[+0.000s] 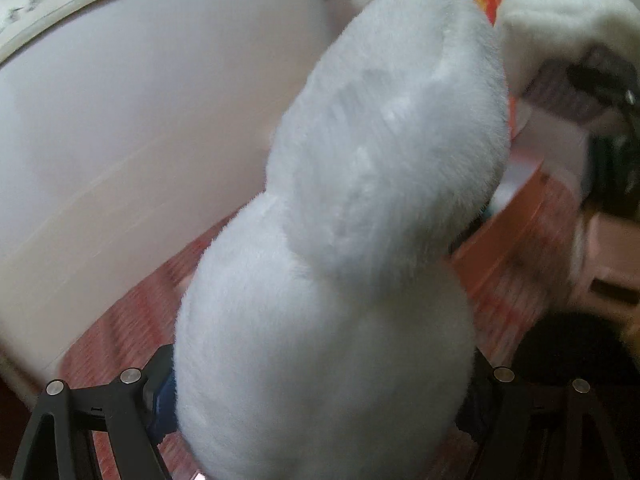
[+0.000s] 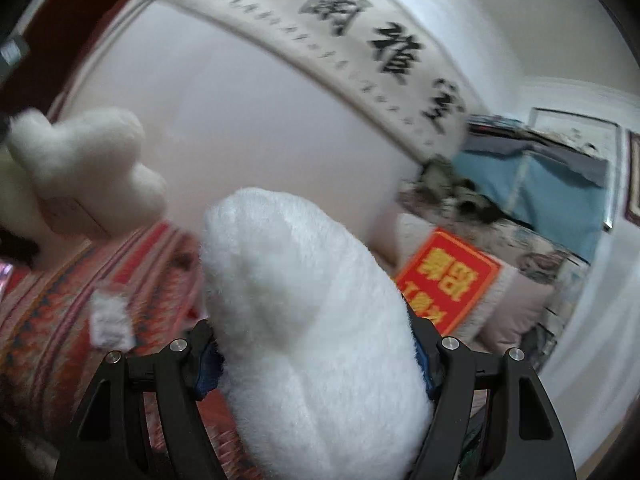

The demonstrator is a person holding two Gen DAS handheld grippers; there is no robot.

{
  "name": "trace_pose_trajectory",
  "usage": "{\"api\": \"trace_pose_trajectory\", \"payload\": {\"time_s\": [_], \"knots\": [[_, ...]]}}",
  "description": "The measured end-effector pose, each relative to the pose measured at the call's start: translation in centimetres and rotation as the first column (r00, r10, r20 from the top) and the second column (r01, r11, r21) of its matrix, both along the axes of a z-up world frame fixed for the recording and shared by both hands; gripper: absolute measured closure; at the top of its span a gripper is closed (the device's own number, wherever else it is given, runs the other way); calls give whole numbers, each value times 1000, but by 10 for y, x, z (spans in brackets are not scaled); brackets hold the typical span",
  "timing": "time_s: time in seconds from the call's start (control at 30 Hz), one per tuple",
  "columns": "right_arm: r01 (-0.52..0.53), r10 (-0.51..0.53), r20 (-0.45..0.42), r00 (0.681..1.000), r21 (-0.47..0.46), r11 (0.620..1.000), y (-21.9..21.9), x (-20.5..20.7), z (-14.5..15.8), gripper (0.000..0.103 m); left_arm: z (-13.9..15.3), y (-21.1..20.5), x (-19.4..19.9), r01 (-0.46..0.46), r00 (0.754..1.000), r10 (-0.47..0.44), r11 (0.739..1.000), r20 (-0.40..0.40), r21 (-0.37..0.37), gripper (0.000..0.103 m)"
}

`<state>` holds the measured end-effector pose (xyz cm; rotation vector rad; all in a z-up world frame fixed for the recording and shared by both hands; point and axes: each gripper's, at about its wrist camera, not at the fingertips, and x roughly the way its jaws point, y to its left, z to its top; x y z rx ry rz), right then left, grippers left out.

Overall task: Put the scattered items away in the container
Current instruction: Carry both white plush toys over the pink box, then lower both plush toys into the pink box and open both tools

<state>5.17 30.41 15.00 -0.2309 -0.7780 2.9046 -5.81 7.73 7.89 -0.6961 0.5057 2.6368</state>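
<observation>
In the left wrist view a large white plush toy [image 1: 352, 200] fills the middle, and my left gripper [image 1: 320, 392] is shut on its lower part. At the upper right a second white plush toy [image 1: 560, 28] hangs in the dark right gripper [image 1: 592, 92]. The right wrist view shows that second white plush toy [image 2: 304, 320] clamped in my right gripper [image 2: 316, 356], both held up above the bedding. The first plush toy [image 2: 80, 160] appears at the left, raised in the air. No container is clearly in view.
A red patterned cover [image 2: 60, 312] lies below both grippers. A pillow with a red and yellow patch [image 2: 448, 280] sits at the right, with blue cloth [image 2: 540, 192] behind it. A calligraphy scroll [image 2: 360, 40] hangs on the pale wall. An orange edge [image 1: 520, 208] is blurred.
</observation>
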Motion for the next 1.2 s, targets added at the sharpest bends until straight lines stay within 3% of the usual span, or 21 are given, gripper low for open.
{"api": "trace_pose_trajectory", "payload": {"time_s": [0.1,0.17,0.2,0.27,0.33,0.4,0.47,0.57,0.6,0.63,0.67,0.7,0.77,0.8,0.83,0.9,1.0,1.13,1.2], "knots": [[-13,7,-41,999,-148,989,47,-22,26,27,21,28,-44,58,998,-61,992,19,115,17],[-60,53,-31,998,-309,949,81,-51,36,27,31,40,-76,84,992,-102,970,68,230,17],[-91,91,-20,996,-404,910,97,-69,37,27,34,44,-94,93,986,-130,948,106,304,16],[-146,196,8,981,-637,757,140,-124,28,27,33,50,-125,92,962,-193,894,192,438,16],[-136,269,37,962,-791,597,172,-182,6,27,17,55,-171,41,914,-259,826,313,562,16],[-80,335,71,940,-906,416,205,-234,-32,27,-7,58,-207,-18,851,-318,777,417,629,16],[-18,378,100,921,-955,295,223,-280,-71,27,-43,71,-242,-96,774,-371,732,513,675,16],[109,425,169,889,-981,162,237,-339,-138,17,-106,96,-298,-227,648,-389,722,654,654,13],[167,427,218,878,-974,155,238,-356,-158,13,-128,104,-314,-271,624,-327,762,710,589,12],[247,377,315,871,-944,217,238,-367,-173,13,-142,109,-321,-300,631,-208,823,747,482,13],[337,298,422,856,-893,297,237,-374,-186,13,-146,111,-322,-304,662,-109,866,742,398,17],[376,205,481,852,-836,399,235,-375,-189,13,-142,108,-321,-289,699,-72,882,711,373,16],[366,35,472,881,-726,582,224,-363,-181,8,-121,106,-315,-250,776,6,921,630,299,9],[364,-5,460,888,-694,621,222,-356,-178,5,-106,103,-312,-251,823,77,938,563,238,8],[362,-25,454,891,-675,643,221,-350,-175,5,-90,96,-313,-257,851,116,942,511,214,8],[361,-66,439,896,-635,683,220,-337,-169,4,-60,79,-320,-271,885,157,940,439,209,6],[337,-63,420,905,-619,709,210,-322,-155,4,-36,60,-317,-263,898,133,927,419,269,6],[276,-65,359,931,-579,767,180,-302,-123,4,-24,56,-297,-263,928,179,936,328,233,5],[243,-62,324,944,-554,796,160,-287,-105,4,-17,43,-261,-269,943,218,944,253,193,4]]}}
